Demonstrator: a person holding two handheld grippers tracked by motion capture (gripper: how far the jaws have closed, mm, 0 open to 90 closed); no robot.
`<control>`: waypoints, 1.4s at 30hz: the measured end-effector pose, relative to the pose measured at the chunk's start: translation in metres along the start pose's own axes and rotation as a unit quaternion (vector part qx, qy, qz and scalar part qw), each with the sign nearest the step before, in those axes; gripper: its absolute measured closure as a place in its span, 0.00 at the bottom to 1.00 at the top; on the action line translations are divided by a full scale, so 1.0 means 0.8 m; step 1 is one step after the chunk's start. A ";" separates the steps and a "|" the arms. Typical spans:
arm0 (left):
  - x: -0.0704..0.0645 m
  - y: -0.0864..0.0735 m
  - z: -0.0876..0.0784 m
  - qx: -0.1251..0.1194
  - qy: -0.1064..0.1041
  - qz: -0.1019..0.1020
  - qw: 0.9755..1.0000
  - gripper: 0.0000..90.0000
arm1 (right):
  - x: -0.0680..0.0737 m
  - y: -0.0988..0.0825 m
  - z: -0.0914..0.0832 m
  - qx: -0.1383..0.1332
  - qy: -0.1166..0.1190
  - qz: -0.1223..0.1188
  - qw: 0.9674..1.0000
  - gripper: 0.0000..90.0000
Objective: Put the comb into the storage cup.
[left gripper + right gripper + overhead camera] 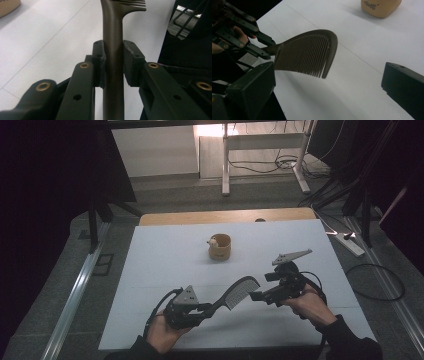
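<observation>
We see the comb, dark brown with a curved back and a long row of fine teeth, held up off the table over its near half, a little right of the middle. Its handle runs down and left into the left gripper, whose pads press on the handle from both sides, so those jaws are clamped on the comb. In the left gripper view the handle stands straight up between the two pads and the teeth begin at the top edge. The toothed head tilts up and to the right, towards the right gripper, which hovers just beside the comb's tip. In the right gripper view its two black jaws stand wide apart with nothing between the pads, and the comb hangs beyond them, closer to the left one, teeth pointing down at the white surface. Each gripper is held in a hand near the table's near edge, the left towards the near left corner, the right further right. Well apart from all this, a tan cup stands near the middle of the far half of the table, closer to the far edge than to us.
</observation>
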State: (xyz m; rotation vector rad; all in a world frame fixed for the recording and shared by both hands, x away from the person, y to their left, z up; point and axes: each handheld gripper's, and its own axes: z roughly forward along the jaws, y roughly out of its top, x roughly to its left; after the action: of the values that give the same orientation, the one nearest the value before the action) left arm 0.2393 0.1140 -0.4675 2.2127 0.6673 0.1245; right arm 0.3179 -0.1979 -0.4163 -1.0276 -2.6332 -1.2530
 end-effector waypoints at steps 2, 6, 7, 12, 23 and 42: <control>0.000 0.001 0.001 0.000 0.000 0.002 1.000 0.80 | -0.001 0.002 0.002 0.000 0.005 0.004 1.000 0.00; -0.001 0.004 0.004 -0.002 -0.002 0.005 1.000 0.80 | -0.004 0.007 0.005 0.000 0.026 0.012 1.000 0.00; -0.001 0.005 0.004 -0.003 -0.002 0.006 1.000 0.80 | -0.004 0.008 0.006 0.000 0.030 0.015 0.999 0.00; -0.001 0.007 0.005 -0.004 -0.003 0.008 1.000 0.80 | -0.006 0.014 0.011 -0.002 0.037 0.024 0.999 0.00; -0.001 0.012 0.010 -0.012 -0.008 0.009 1.000 0.80 | -0.001 0.026 0.026 0.013 0.034 0.015 0.999 0.00; -0.004 0.012 0.011 -0.016 -0.004 0.017 1.000 0.80 | -0.015 0.026 0.025 -0.003 0.077 0.050 0.996 0.46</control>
State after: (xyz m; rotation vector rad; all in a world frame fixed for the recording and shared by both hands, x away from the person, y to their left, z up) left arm 0.2435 0.1015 -0.4656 2.1933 0.6185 0.1433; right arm 0.3443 -0.1812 -0.4190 -1.0045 -2.4343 -1.2646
